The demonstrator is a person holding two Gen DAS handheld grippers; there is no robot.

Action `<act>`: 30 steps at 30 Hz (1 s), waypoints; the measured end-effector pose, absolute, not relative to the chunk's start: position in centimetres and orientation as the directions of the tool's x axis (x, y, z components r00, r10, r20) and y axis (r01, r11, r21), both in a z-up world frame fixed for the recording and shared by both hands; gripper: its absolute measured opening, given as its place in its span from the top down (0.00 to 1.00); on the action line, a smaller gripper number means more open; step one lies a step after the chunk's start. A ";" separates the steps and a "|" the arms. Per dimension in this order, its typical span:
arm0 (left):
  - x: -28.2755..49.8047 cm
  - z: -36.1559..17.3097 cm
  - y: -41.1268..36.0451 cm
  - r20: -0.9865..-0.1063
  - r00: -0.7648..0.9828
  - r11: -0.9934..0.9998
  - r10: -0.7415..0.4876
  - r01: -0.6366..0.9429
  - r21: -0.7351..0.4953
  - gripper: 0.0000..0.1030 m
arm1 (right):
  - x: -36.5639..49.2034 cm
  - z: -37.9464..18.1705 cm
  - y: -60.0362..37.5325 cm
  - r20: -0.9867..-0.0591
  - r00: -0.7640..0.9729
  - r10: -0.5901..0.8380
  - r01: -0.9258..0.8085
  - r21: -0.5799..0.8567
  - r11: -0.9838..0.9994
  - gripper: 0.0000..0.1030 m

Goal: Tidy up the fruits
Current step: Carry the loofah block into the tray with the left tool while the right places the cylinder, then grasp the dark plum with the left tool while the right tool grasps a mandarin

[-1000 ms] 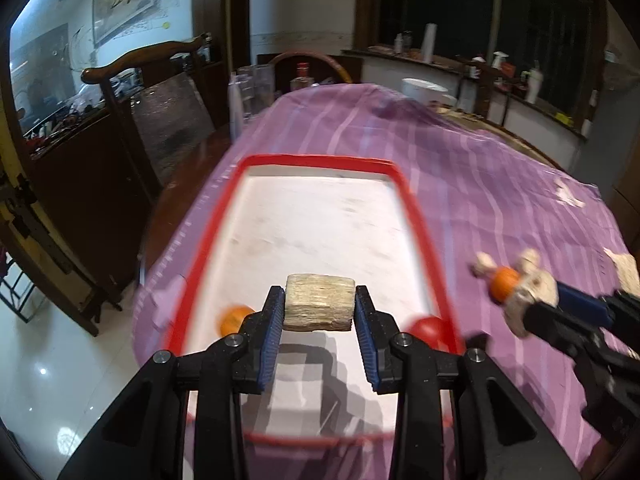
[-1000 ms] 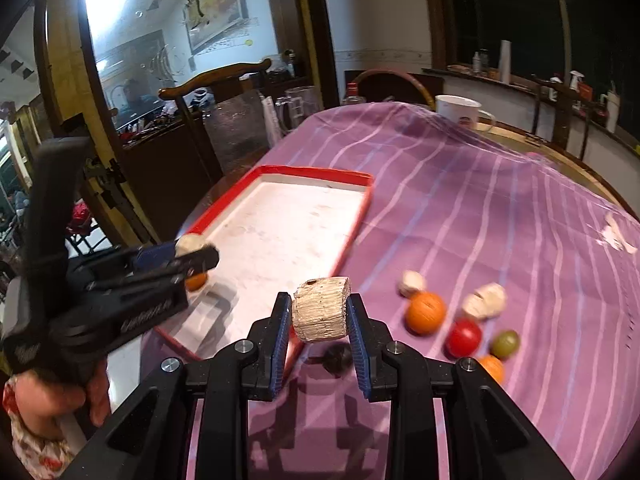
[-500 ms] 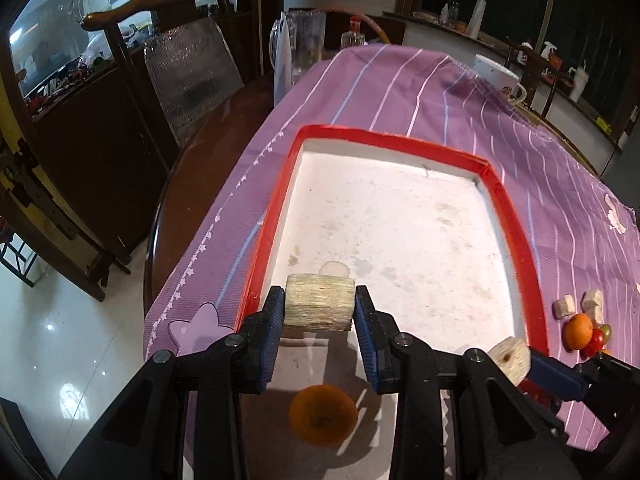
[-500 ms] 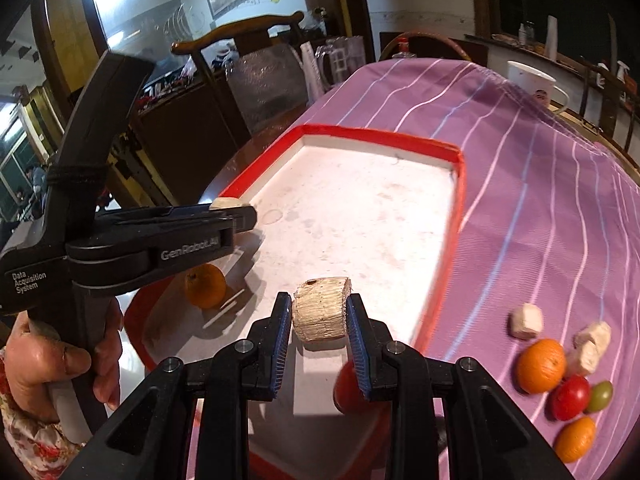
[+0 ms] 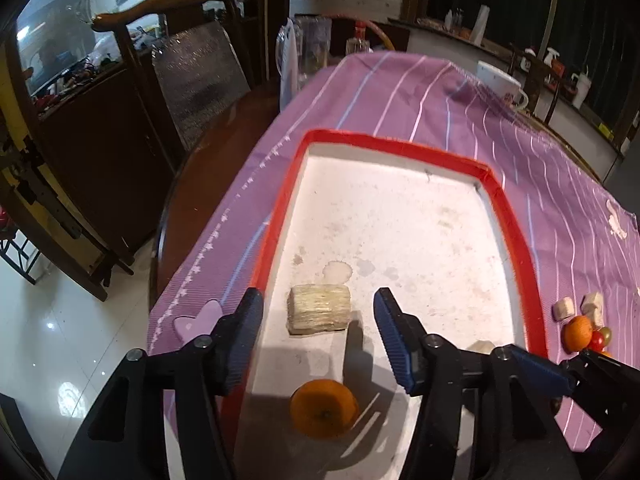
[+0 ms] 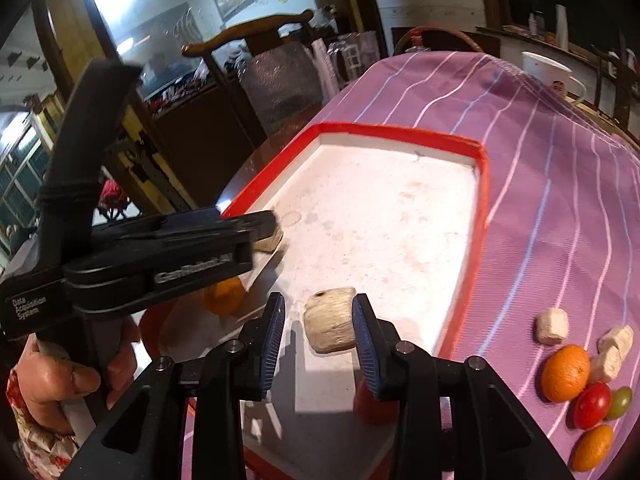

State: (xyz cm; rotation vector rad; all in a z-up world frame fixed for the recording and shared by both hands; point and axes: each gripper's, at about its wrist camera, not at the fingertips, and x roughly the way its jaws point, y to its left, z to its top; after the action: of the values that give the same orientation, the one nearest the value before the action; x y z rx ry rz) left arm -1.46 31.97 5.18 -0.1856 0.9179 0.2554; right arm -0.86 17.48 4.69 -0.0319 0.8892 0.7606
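Note:
A red-rimmed white tray (image 5: 508, 204) (image 6: 482, 184) lies on the purple striped cloth. My left gripper (image 5: 318, 336) is open, its jaws wide on either side of a pale fibrous chunk (image 5: 319, 314) that rests on the tray floor. An orange (image 5: 324, 408) lies in the tray just below it. My right gripper (image 6: 320, 332) is open over the tray's near end; a second pale chunk (image 6: 330, 324) sits between its jaws, touching the right one. Loose fruit lies on the cloth at right: an orange (image 6: 566, 372), a red tomato (image 6: 592, 405), a green fruit (image 6: 619, 402) and pale chunks (image 6: 552, 325).
A white mug (image 5: 500, 88) stands at the table's far end. A wooden chair (image 5: 196, 72) and glass jars (image 5: 316, 48) stand at the far left. A red fruit (image 6: 374, 404) lies in the tray under my right gripper. The left gripper's body (image 6: 132, 256) crosses the right wrist view.
Both grippers have opened. The left one has let its chunk down onto the tray floor. The right one's jaws have spread and its chunk now leans on the right jaw.

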 end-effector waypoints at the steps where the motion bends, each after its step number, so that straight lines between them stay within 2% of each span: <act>1: -1.8 5.5 31.9 -0.796 0.586 0.952 0.149 -0.302 -0.044 0.42 | -1.0 5.1 16.8 -0.698 0.397 0.597 -0.603 0.292 0.743 0.62; 8: -6.0 8.1 29.7 -0.732 0.636 0.938 0.244 -0.346 0.011 0.38 | -2.6 7.7 11.9 -0.631 0.463 0.623 -0.546 0.350 0.761 0.60; 10: -7.4 8.8 28.4 -0.704 0.656 0.937 0.270 -0.349 0.035 0.30 | -3.6 8.2 10.1 -0.618 0.497 0.609 -0.527 0.342 0.778 0.59; 16: -10.4 10.0 23.0 -0.638 0.699 0.938 0.323 -0.326 0.118 0.26 | -5.6 8.0 5.1 -0.604 0.578 0.549 -0.433 0.343 0.834 0.57; 30: -11.7 9.6 16.2 -0.650 0.706 0.960 0.281 -0.215 0.181 0.26 | -7.3 7.2 -3.0 -0.572 0.631 0.524 -0.301 0.442 0.845 0.57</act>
State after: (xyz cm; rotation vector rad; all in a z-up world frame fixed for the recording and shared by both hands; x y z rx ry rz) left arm -11.72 16.19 9.60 0.0940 0.7378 0.2764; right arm -7.31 -3.04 7.18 0.3197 0.7514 0.4813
